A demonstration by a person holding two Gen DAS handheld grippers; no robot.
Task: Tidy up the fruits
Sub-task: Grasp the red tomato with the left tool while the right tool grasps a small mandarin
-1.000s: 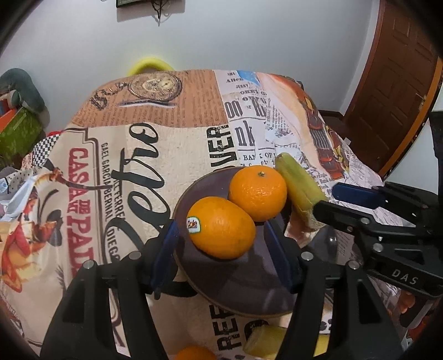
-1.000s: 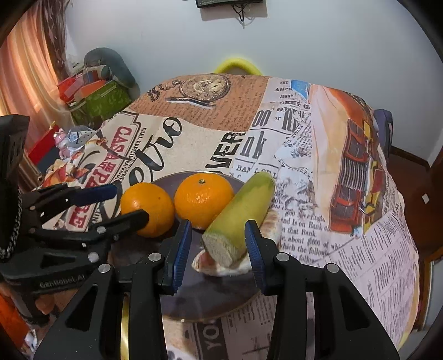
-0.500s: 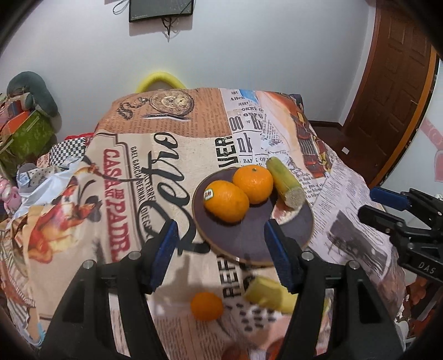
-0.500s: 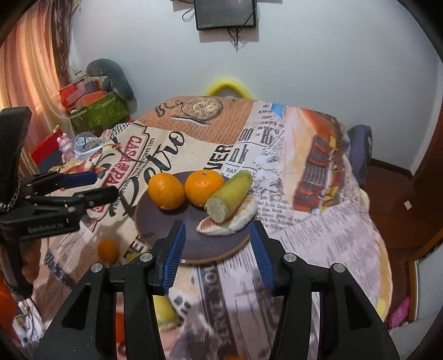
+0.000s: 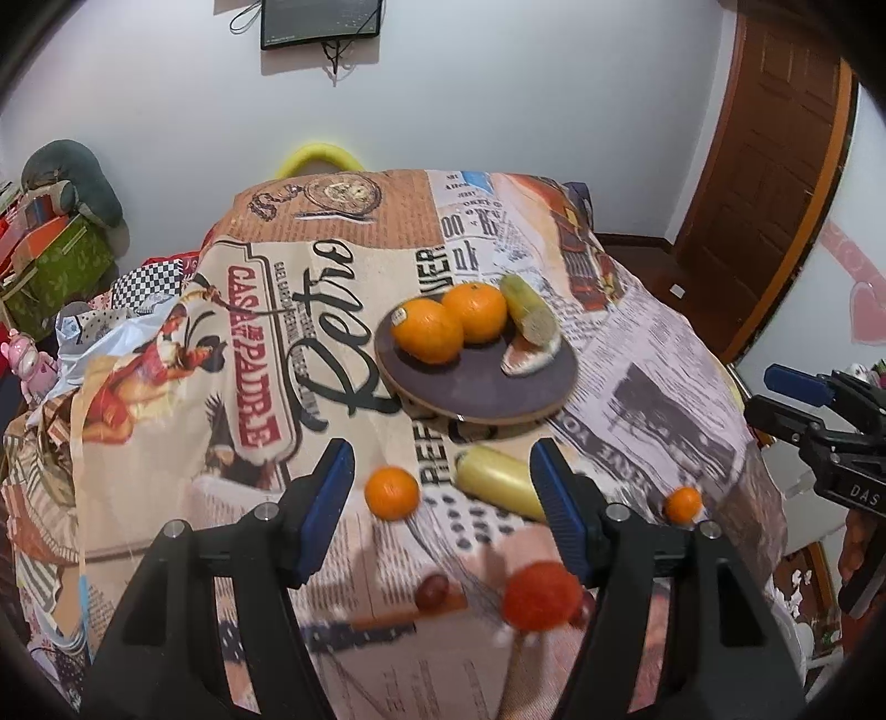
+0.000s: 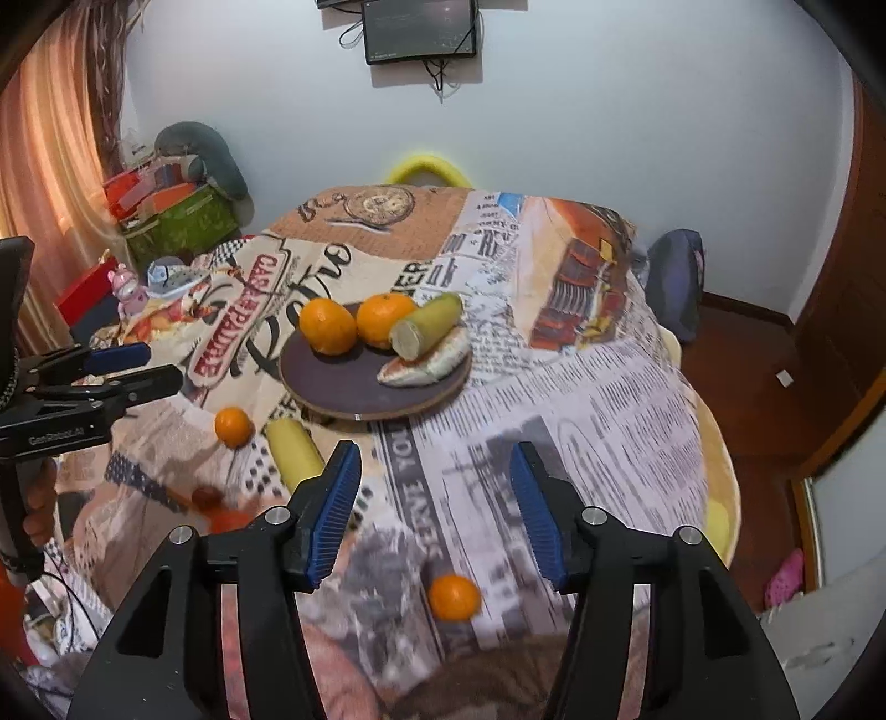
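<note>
Left wrist view: left claw [image 5: 443, 498] hovering wide, gripping nothing. Right claw [image 6: 434, 512] opening, nothing between pads. Two round oranges [image 5: 451, 327] and cut yellow-green fruit [image 5: 529, 318] sitting on dark round plate [image 5: 476, 387] on newspaper-print cloth surface [image 5: 653, 360]; small loose orange [image 5: 392, 492] lying near plate.

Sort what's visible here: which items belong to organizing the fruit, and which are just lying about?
Job: plate, two oranges and cut green fruit on it; loose small orange, yellow fruit, red fruit.

Lying about: green box, wall screen, pink toy.
</note>
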